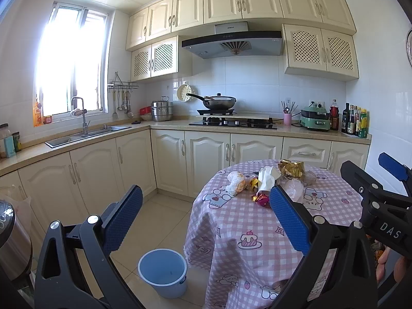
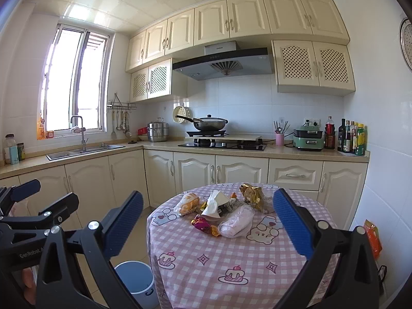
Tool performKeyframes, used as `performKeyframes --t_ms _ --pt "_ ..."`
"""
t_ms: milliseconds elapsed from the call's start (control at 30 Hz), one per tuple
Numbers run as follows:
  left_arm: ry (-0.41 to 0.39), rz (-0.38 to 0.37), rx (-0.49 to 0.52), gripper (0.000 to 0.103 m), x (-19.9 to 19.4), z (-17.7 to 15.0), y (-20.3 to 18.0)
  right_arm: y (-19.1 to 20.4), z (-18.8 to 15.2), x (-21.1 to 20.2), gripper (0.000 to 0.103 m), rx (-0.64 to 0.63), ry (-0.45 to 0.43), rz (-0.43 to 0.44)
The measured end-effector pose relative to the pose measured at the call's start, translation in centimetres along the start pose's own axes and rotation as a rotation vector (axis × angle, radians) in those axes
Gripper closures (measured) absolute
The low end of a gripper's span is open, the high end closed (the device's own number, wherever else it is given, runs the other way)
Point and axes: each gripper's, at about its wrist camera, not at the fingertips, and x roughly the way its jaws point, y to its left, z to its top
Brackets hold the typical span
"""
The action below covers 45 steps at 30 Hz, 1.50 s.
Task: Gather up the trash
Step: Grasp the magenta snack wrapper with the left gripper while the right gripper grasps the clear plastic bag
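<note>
You are facing a kitchen with cream cabinets [image 2: 242, 170] running along the far wall and down the left side, a range hood [image 2: 224, 63] hanging over the stove where a lidded wok [image 2: 209, 123] is sitting. The round table [image 2: 231, 257], draped in a pink checked cloth printed with bears and cakes, is standing near you on the right of the floor. To its left, on the tiles beside the hanging cloth, a blue bucket [image 1: 162, 270] is waiting with its mouth open.

The trash is lying in a loose heap on the far half of the tabletop. A clear plastic bag [image 2: 235, 222] is lying nearest you in the heap, with crumpled white paper [image 2: 215, 203] just behind it. A gold foil wrapper [image 2: 251, 195] is resting at the far right, a white and orange wrapper [image 2: 186, 203] at the far left, and a small red and gold candy wrapper [image 2: 203, 225] is lying closest to you, just left of the plastic bag.

You are holding the left gripper [image 1: 206, 221] with its blue pads spread wide, gripping nothing, over the table's left edge. The right gripper [image 2: 207, 224] is likewise gaping wide and empty, framing the heap without touching it.
</note>
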Motion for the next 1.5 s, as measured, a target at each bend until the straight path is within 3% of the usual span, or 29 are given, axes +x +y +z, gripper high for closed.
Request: performKeyframes --t_ms 467,667,933,1333,1467,1500 --pt "0.133 -0.023 -0.002 0.008 5.9 -1.3 0.1 -2.1 -2.1 5.9 0.004 0.042 0.116 -0.053" --pt "0.211 -0.07 -0.004 0.008 10.3 -2.0 -1.1 -4.6 -4.1 10.5 0.004 0.084 0.221 -0.1" --pt "0.303 -0.191 0.02 0.008 18.0 -2.8 -5.5 -8.5 -6.5 16.8 0.004 0.166 0.312 -0.167" --pt "0.419 -0.269 0.04 0.008 27.5 -4.2 -10.8 -12.4 -8.1 24.2 0.004 0.304 0.366 -0.194" --pt "0.471 -0.274 0.031 0.019 30.1 -4.7 -11.4 -13.0 -8.3 26.0 0.004 0.332 0.39 -0.185" --pt "0.487 -0.278 0.027 0.027 30.6 -4.8 -11.5 -13.0 -8.3 26.3 0.004 0.338 0.396 -0.183"
